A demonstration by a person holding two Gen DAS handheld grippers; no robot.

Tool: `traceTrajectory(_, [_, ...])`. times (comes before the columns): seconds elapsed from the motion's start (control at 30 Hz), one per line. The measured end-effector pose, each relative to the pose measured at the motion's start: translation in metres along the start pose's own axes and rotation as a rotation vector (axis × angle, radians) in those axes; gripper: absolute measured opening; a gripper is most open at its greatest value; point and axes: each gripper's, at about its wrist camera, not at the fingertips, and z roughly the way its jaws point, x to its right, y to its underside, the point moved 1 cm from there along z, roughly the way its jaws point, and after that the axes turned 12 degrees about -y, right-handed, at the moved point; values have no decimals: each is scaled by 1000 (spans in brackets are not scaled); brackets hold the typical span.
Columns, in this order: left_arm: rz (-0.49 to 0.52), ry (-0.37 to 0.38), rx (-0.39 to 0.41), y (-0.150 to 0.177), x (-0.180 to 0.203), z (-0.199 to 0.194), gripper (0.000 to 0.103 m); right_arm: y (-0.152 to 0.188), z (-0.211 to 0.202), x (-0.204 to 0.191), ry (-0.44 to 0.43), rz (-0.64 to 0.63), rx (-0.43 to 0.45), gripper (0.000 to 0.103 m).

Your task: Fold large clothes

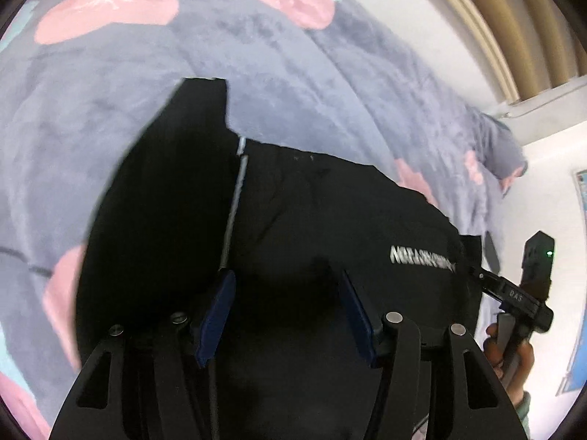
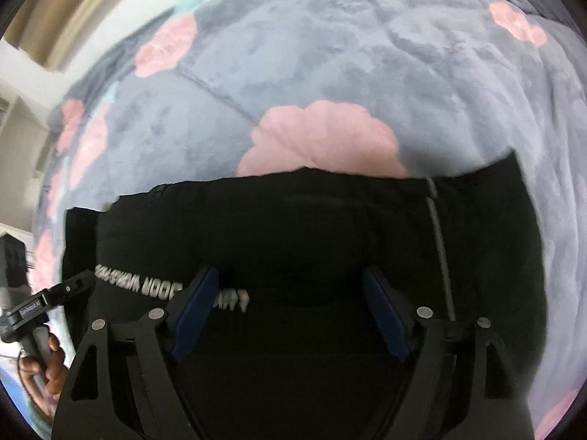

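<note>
Left gripper [image 1: 286, 315]: nearest the lens, jaws apart over black cloth, clamping nothing.
Jacket [image 1: 293, 220]: black, lying flat on the bed [image 1: 110, 117], zipper [image 1: 233, 212] left of centre, white lettering [image 1: 422, 256] to the right; seemingly laid out for a fold.
Right gripper [image 2: 290, 311]: jaws wide apart above the lettering, nothing between them; probably released.

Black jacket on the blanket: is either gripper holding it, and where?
Neither. The left gripper and right gripper both stand open above the black jacket, pads clear of the fabric.
</note>
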Motion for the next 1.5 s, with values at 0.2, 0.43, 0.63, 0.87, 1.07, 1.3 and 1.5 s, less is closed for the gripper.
traceTrajectory(0.2, [-13,-1,36,27,-16,-33,61,29,-49,17,35,-1,49,82])
traceTrajectory(0.43, [-27,-47,33,47,-35,-45,61,73,-87,26,148,-42,63,82])
traceTrajectory(0.63, [-97,-89,33,53,-69,-62,63,110,-105,58,201,-28,20,82])
traceTrajectory(0.87, [-170,-73,-2,48,-94,-54,68,120,-118,90,143,26,24,83])
traceTrajectory(1.07, [-230,30,-73,37,-104,-22,69,106,-106,119,-11,159,43,83])
traceTrajectory(1.3, [-164,55,-166,35,-93,20,76,91,-88,127,23,142,19,97])
traceTrajectory(1.5, [-161,115,-184,31,-92,39,78,89,-67,145,-73,193,-14,102])
